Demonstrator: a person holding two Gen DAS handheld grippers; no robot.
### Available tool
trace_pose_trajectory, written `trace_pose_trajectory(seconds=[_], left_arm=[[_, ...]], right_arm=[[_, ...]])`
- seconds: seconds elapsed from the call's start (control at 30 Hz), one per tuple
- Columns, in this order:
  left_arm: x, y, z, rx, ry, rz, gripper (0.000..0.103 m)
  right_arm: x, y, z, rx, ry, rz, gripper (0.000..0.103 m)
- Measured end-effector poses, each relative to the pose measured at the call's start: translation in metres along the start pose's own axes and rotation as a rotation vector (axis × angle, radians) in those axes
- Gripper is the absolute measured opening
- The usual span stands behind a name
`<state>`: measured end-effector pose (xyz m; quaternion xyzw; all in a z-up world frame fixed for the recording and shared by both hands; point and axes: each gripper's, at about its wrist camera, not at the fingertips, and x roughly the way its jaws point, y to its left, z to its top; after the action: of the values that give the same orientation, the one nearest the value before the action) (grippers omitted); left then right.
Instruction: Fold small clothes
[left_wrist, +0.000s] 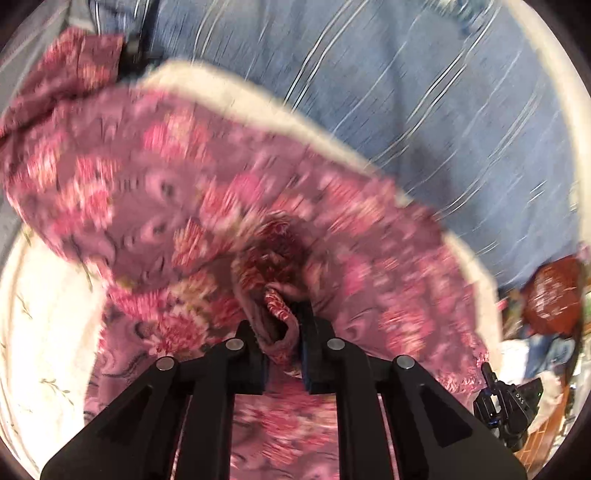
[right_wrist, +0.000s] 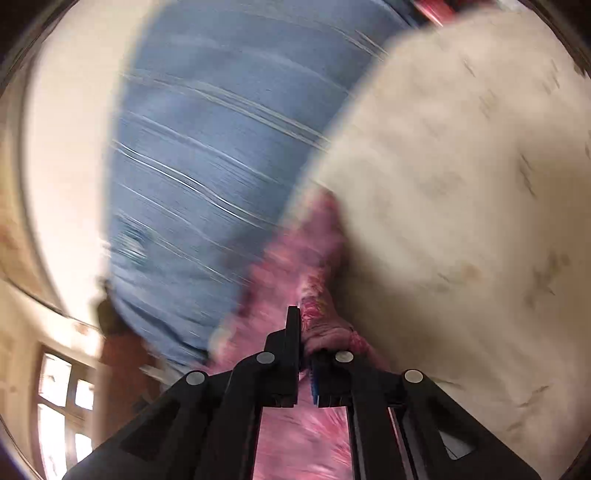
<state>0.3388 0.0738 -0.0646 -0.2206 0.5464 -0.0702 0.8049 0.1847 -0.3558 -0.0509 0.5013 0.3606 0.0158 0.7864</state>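
Note:
A pink-purple floral garment (left_wrist: 155, 192) hangs spread in the left wrist view, blurred by motion, above a cream floral sheet (left_wrist: 40, 317). My left gripper (left_wrist: 282, 328) is shut on a bunched fold of the garment. In the right wrist view my right gripper (right_wrist: 304, 347) is shut on another edge of the same garment (right_wrist: 295, 258), which runs away from the fingers beside the cream sheet (right_wrist: 461, 184). The right gripper also shows at the lower right of the left wrist view (left_wrist: 506, 410).
A person in a blue striped shirt (left_wrist: 424, 110) stands close behind the garment and also shows in the right wrist view (right_wrist: 207, 166). A window (right_wrist: 62, 406) is at the lower left there. Cluttered items and a brown object (left_wrist: 554, 295) lie at the right.

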Motion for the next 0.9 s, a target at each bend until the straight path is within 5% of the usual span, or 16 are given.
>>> trace_pose_trajectory(seconds=[0.1,0.17,0.23,0.37,0.5,0.63,0.7,0.83,0.9], left_arm=[[-0.014,0.01,-0.006,-0.01,-0.003,-0.057,0.018],[-0.036,0.018,-0.011,-0.015,-0.018,-0.075,0.024],[-0.062,0.021,-0.015,-0.006,-0.074,-0.093,0.028],[-0.084,-0.008,-0.008,0.073,-0.149,-0.121,0.054],[-0.045,-0.041,-0.001,0.162,-0.121,-0.031,0.055],[0.005,-0.034,0.0,0.173,-0.071,0.054,0.055],[0.0,-0.035,-0.002,0.209,-0.091,0.048,0.055],[-0.03,-0.013,0.015,0.184,-0.083,-0.057,0.055],[-0.055,0.008,0.035,0.191,-0.146,-0.001,0.058]], right_arm=[[-0.005,-0.015,-0.005,0.049,0.041,0.031,0.006],[-0.022,-0.008,-0.008,0.019,0.043,0.014,0.018],[-0.039,0.01,-0.012,-0.067,0.018,-0.025,0.028],[-0.038,0.065,-0.015,-0.292,-0.043,-0.015,0.039],[0.005,0.101,-0.023,-0.496,-0.063,-0.104,0.042],[0.064,0.081,-0.028,-0.551,0.012,-0.28,0.04],[0.065,0.073,-0.041,-0.648,-0.056,-0.265,0.046],[0.067,0.079,-0.05,-0.705,-0.041,-0.285,0.056],[0.067,0.081,-0.052,-0.719,-0.037,-0.286,0.061]])
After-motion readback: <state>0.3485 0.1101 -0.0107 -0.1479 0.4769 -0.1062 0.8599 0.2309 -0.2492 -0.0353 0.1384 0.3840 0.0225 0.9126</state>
